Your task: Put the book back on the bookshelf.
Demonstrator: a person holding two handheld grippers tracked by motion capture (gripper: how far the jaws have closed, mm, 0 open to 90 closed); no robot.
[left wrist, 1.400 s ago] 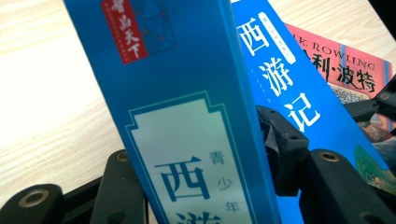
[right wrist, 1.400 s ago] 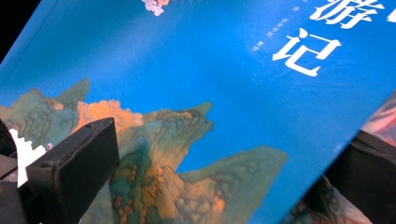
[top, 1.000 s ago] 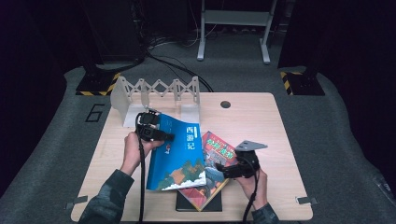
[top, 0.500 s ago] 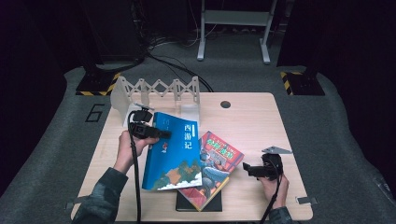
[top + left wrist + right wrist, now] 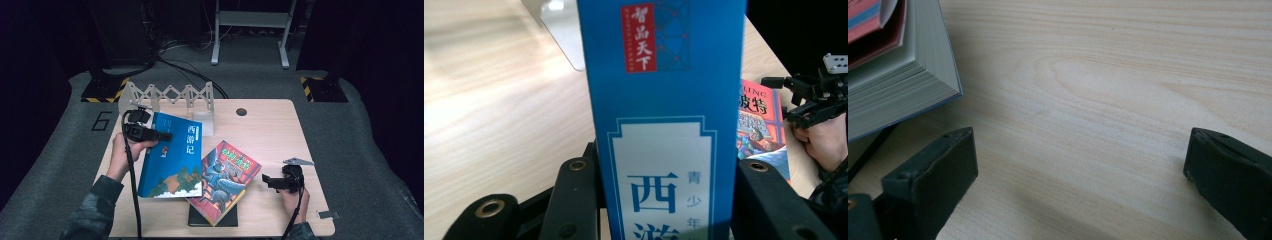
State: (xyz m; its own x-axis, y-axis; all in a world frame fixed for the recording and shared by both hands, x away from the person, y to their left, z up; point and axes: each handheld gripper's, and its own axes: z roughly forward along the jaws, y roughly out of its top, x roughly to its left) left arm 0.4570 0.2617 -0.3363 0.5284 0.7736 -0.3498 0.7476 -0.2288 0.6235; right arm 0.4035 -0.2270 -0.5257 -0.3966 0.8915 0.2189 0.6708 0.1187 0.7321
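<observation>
A blue book (image 5: pixel 170 155) with Chinese lettering is tilted up off the table, its lower edge resting on a colourful book (image 5: pixel 225 175). My left gripper (image 5: pixel 162 136) is shut on the blue book's spine near its top; its jaws have just been closing with the book between them. In the left gripper view the blue book's spine (image 5: pixel 664 125) stands between the left gripper (image 5: pixel 666 167) jaws. My right gripper (image 5: pixel 267 181) rests open on the table, right of the colourful book and apart from it. In the right gripper view the right gripper (image 5: pixel 1078 155) spans bare wood, with the colourful book's page edge (image 5: pixel 898 85) at upper left.
A black book (image 5: pixel 212 217) lies under the colourful one near the front edge. A white zigzag book rack (image 5: pixel 170 95) stands at the back left of the wooden table (image 5: pixel 270 130). The table has a round hole (image 5: pixel 241 111) near its back edge.
My right gripper has pulled away from the colourful book to the right and settled on the table. My left gripper has raised the blue book slightly up and to the left.
</observation>
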